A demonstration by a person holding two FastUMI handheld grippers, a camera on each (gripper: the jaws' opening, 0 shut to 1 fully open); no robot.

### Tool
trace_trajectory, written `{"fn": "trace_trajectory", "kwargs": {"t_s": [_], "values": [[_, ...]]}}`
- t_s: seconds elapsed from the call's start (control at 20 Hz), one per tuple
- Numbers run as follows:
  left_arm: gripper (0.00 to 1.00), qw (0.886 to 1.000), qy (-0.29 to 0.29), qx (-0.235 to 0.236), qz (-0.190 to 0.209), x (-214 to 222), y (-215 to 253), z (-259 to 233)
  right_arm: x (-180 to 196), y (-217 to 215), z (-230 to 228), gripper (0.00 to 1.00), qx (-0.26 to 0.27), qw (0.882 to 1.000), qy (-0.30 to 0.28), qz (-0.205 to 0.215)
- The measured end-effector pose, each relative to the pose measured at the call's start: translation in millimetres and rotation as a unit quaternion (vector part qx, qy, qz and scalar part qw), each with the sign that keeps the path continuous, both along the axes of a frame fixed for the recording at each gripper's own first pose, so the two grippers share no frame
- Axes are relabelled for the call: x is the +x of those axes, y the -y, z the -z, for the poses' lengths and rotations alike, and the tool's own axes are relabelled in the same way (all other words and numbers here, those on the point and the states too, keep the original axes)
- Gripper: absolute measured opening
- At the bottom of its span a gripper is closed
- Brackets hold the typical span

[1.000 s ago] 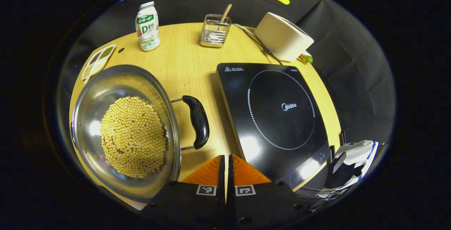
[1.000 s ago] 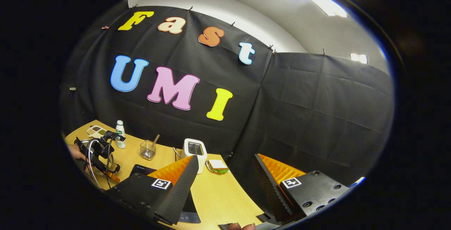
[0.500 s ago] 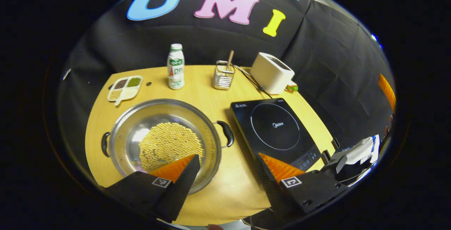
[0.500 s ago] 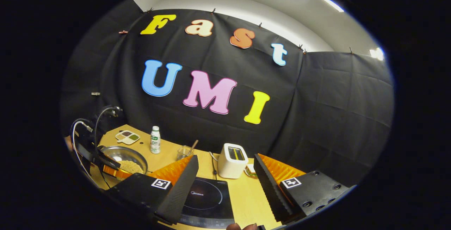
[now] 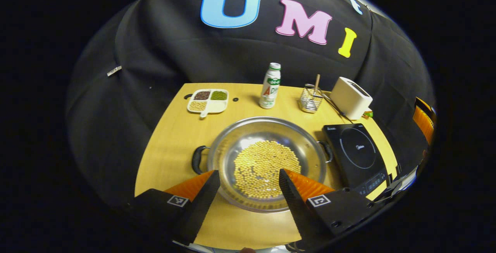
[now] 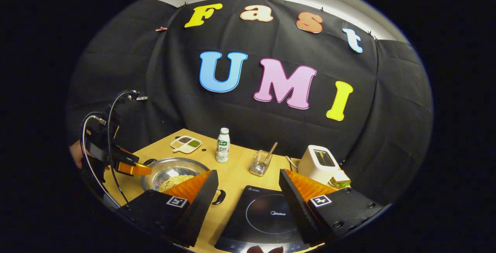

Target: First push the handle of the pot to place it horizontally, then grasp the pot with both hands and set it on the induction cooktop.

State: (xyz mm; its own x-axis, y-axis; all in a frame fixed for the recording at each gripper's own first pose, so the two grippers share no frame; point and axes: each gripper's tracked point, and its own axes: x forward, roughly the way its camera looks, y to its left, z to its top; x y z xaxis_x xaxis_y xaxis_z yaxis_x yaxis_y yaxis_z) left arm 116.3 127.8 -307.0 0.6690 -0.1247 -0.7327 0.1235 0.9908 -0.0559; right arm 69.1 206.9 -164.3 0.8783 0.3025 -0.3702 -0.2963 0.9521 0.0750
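Jaws of your left gripper (image 5: 248,183), shut a second ago beside the handle (image 5: 197,159), now stand apart; right gripper (image 6: 248,191) gapes too. Pot (image 5: 267,160), frame centre, handles level. Cooktop (image 5: 358,152) right, bare: grasp next, probably.

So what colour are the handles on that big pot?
Black, on a shiny silver pot. The handles show best in the left gripper view.

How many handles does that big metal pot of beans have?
2. One black handle sits on the pot's left side, away from the cooktop; the other handle is on its right side, next to the cooktop.
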Motion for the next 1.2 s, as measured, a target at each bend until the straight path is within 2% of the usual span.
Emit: {"fn": "trace_trajectory", "kwargs": {"t_s": [0.2,0.35,0.55,0.8,0.95,1.2], "values": [[0.96,1.0,-0.011,0.009,-0.009,20,-38,23,14,-40,46,0.98,0.004,0.999,-0.045,-0.026],[0.96,1.0,-0.026,0.005,-0.014,34,-52,47,22,-69,90,0.98,0.012,0.994,-0.105,-0.039],[0.95,0.998,-0.054,0.001,-0.019,51,-59,81,30,-103,150,0.99,0.028,0.98,-0.191,-0.048],[0.94,0.998,-0.065,0.014,-0.016,67,-67,105,34,-118,207,0.99,0.04,0.96,-0.275,-0.026],[0.87,0.997,-0.072,0.012,-0.007,73,-62,113,33,-126,234,0.99,0.028,0.952,-0.304,-0.025],[0.79,0.996,-0.088,0.026,0.009,81,-59,123,36,-126,262,0.81,0.011,0.944,-0.329,-0.011]]}}
